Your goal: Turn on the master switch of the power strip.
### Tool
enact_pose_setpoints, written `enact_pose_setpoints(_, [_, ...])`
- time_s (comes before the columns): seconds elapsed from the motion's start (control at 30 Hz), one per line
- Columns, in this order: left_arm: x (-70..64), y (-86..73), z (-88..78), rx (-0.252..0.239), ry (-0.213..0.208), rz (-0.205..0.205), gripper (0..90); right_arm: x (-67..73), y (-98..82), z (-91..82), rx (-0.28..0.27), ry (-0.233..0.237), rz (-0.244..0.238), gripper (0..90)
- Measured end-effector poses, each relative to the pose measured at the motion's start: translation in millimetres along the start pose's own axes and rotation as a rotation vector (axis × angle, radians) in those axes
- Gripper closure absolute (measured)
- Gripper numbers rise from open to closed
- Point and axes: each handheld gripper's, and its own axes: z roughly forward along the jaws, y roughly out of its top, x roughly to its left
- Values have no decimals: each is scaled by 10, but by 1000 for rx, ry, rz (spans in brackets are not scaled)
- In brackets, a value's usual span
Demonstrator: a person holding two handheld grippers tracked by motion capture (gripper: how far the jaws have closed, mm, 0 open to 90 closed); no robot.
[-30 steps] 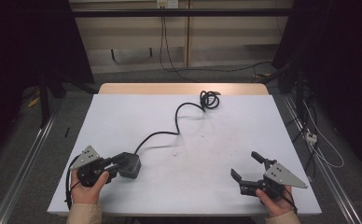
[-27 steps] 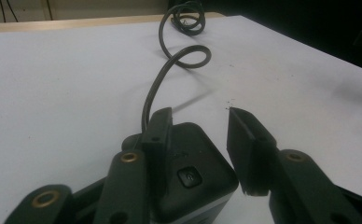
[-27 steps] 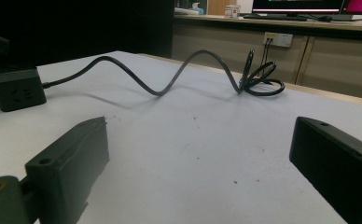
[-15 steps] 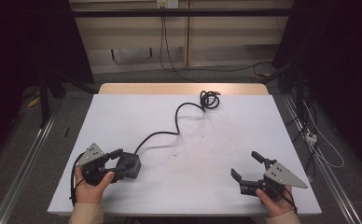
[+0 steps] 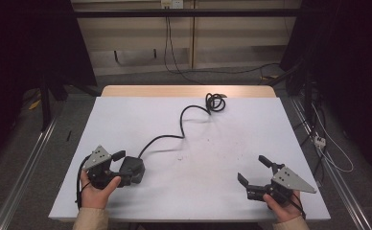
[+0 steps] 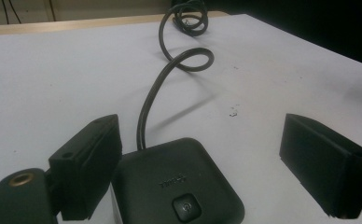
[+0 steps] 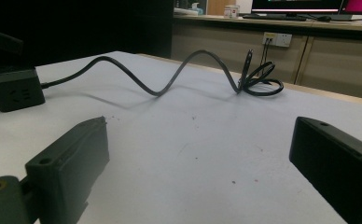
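L tongs [image 5: 122,165] just opened, released round the adapter [image 6: 177,184]; its button seen in L view. R tongs [image 5: 253,175] released over bare tabletop [image 5: 203,158]; R view shows adapter's sockets.

Looping cable [image 5: 184,122] across mid-table

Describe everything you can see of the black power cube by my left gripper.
The power cube is a matte black, plastic-looking box with rounded corners, a round power button on top and socket holes on one side. It sits flat on the white table near its front left corner. A black cable runs from it in loose curves to a coil at the far edge. The left gripper, jaws just opened, straddles it without pressing.
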Motion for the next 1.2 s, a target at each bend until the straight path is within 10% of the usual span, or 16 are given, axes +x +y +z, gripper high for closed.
enact_pose_setpoints(1.2, [110, -41, -120, -3, -5, -2, 99, 3, 2, 1, 8, 1, -3, 43])
